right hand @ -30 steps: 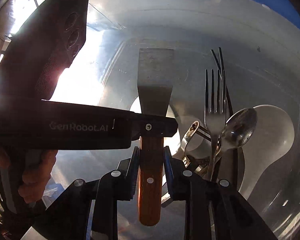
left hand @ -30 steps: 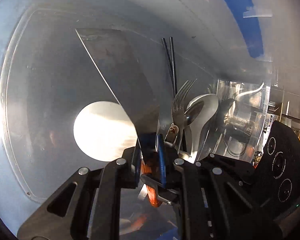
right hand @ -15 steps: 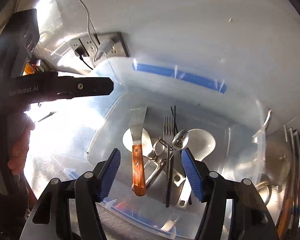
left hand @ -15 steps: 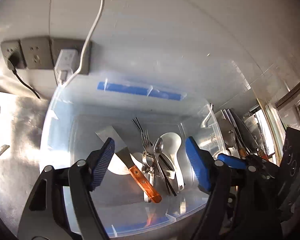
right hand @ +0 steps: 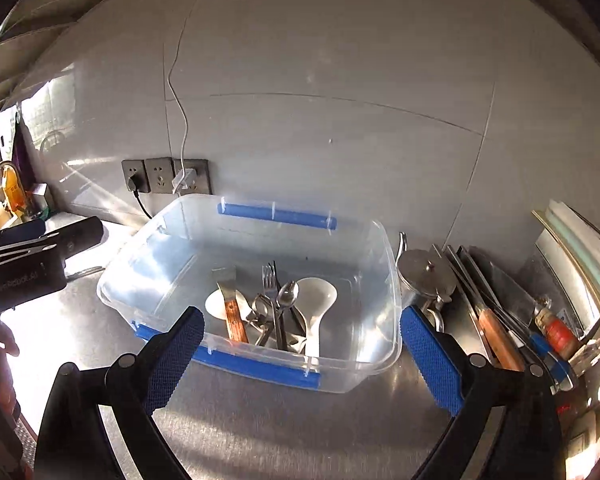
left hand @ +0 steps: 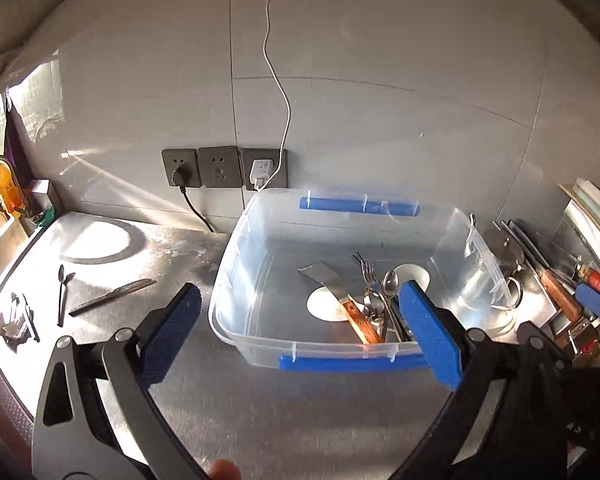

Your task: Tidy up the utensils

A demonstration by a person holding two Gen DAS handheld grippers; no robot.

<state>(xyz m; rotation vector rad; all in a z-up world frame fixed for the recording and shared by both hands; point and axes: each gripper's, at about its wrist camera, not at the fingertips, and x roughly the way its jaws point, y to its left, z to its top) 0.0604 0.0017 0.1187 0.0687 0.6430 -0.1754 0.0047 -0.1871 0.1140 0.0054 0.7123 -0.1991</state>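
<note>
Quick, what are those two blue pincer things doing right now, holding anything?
Left tool: open, holding nothing, pulled back in front of the clear bin.
Right tool: open, holding nothing, also short of the bin.

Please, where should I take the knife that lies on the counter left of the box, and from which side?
Take the knife near its middle, coming straight down from above with the left claw turned across it. It lies flat and slanted on the counter, apart from the small spoon to its left, so both long edges look free. Which end is the handle, I cannot tell.
</note>
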